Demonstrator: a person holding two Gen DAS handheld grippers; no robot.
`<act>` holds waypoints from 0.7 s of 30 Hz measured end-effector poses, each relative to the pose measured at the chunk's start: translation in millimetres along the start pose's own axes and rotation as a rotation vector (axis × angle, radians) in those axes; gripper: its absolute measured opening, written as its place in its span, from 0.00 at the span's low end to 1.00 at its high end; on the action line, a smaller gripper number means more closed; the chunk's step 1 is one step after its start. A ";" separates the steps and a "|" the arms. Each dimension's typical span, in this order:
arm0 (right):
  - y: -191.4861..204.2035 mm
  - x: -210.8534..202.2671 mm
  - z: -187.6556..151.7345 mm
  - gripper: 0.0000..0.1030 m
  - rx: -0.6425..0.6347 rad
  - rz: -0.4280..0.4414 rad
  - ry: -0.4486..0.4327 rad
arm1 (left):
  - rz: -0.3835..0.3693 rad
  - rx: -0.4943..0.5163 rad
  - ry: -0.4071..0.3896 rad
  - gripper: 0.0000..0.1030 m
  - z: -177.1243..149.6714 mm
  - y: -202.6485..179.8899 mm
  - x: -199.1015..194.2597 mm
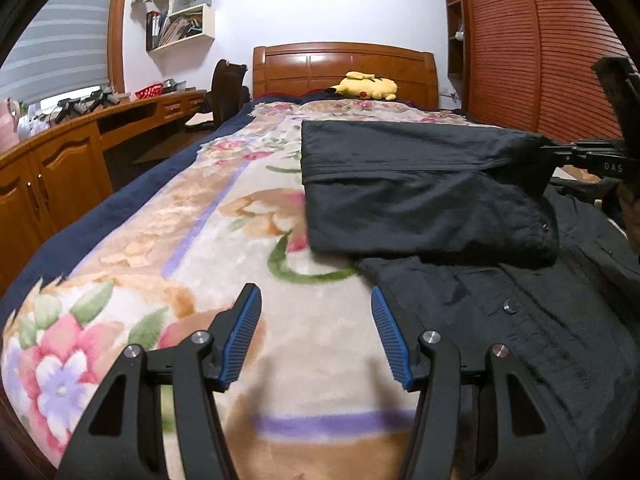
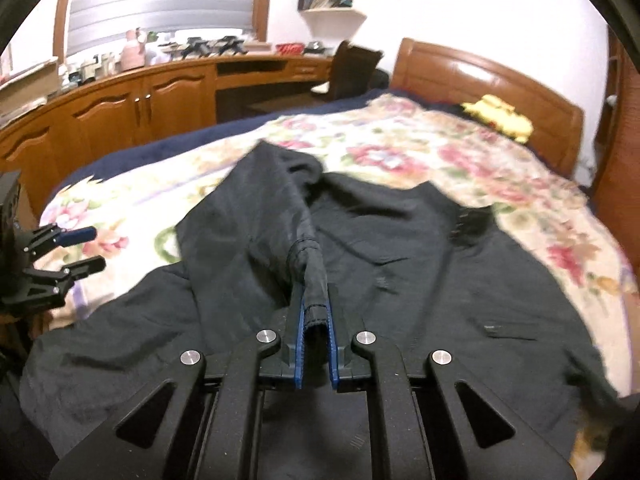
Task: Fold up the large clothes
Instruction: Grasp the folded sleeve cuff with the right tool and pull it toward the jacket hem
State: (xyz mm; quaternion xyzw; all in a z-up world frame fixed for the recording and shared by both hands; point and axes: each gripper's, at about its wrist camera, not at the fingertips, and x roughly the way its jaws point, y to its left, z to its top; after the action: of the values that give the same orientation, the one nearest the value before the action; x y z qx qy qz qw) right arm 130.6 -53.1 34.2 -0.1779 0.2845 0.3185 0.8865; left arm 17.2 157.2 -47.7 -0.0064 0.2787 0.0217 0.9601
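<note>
A large black jacket (image 2: pixel 400 280) lies spread on the floral blanket (image 2: pixel 420 148) of the bed, its body at the near right of the mattress and its collar end toward the far headboard (image 1: pixel 344 64). The right tongs (image 2: pixel 316 332) are clamped on the hemmed cuff of one sleeve (image 2: pixel 256 216) — the blue pads pinch the stitched edge between them, and the cloth rises off the jacket body in a taut ridge. From the left wrist view that same sleeve (image 1: pixel 420 192) stretches as a wide dark band across the bed, its long axis running left to right, with the held end at the right where the right tongs (image 1: pixel 560 152) come in from the frame edge.

The left tongs (image 1: pixel 316 332) stand half open over bare blanket, gripping nothing; the jacket's near edge with a metal snap (image 1: pixel 510 306) lies just to their right, and the sleeve's free fold lies beyond them, farther up the bed.

The coming move likely turns on this: the sleeve has to be carried across the jacket body, along its own length, and only the right hand has hold of it. The left hand is nearer the sleeve's left fold and the jacket's left edge, so it looks best placed to pin or steady that side while the cuff is laid over.
</note>
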 end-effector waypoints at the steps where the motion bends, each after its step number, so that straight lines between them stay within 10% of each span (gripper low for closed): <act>1: -6.2 -8.0 -2.0 0.06 0.004 -0.014 -0.005 | -0.002 0.000 -0.009 0.55 3.3 -2.7 -4.8; 21: -121.0 -67.5 -78.8 0.06 0.150 -0.265 0.072 | -0.132 0.048 -0.073 0.55 69.6 -94.7 -30.4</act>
State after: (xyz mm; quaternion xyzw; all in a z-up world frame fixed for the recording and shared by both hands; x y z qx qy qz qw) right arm 137.5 -212.2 31.1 -0.1586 0.3132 0.1698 0.9208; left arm 33.1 63.2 27.4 -0.0010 0.2428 -0.0479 0.9689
